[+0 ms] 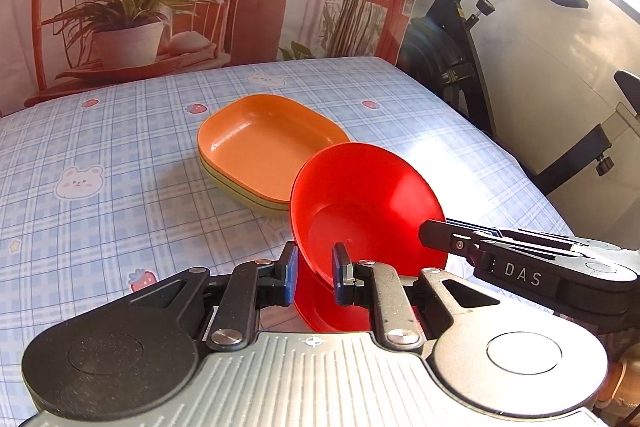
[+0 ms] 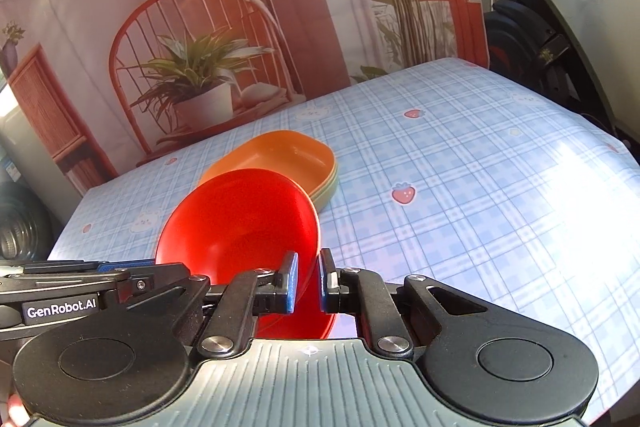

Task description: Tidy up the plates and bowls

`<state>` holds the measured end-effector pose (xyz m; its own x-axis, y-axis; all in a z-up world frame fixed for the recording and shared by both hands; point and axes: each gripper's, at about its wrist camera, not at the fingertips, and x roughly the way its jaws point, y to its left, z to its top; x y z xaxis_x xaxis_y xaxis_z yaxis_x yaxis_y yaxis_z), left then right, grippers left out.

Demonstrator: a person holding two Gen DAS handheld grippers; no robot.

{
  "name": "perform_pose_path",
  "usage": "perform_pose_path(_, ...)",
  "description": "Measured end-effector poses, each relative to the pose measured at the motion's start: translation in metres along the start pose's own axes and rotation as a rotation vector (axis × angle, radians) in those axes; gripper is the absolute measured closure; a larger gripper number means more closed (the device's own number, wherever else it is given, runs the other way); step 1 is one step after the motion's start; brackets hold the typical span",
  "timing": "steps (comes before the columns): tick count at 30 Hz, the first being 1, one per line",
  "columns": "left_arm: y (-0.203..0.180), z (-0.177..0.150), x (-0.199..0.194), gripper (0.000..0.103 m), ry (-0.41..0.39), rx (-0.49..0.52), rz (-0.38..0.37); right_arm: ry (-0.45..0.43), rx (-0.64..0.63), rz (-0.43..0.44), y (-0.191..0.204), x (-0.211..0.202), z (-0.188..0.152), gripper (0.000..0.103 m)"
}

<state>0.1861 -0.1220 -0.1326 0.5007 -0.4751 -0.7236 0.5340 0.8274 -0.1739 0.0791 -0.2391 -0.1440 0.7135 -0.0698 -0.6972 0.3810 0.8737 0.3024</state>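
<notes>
Blue checked cloth [image 1: 120, 155] covers the table, with a printed backdrop [image 2: 160, 7] behind. Both grippers clamp the red bowl [image 1: 360, 203], which is tilted. The left gripper [image 1: 314, 269] has its jaws narrowed on the bowl's near rim, wall between the pads. The right gripper [image 2: 308, 279] pinches the opposite rim, jaws nearly together. Just beyond the bowl, the orange dish [image 1: 268, 143] sits nested in a green dish [image 1: 240, 193].

Bright right-side daylight; tablecloth [image 2: 560, 195] glare; fisheye-warped edges.
</notes>
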Motion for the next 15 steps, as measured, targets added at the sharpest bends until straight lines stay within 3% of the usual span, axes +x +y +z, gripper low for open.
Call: perform_pose_path(15, 0.001, -0.011, 0.008, 0.085, 0.055, -0.015, -0.029, 0.040, 0.018, -0.008, -0.008, 0.001, -0.014, 0.093)
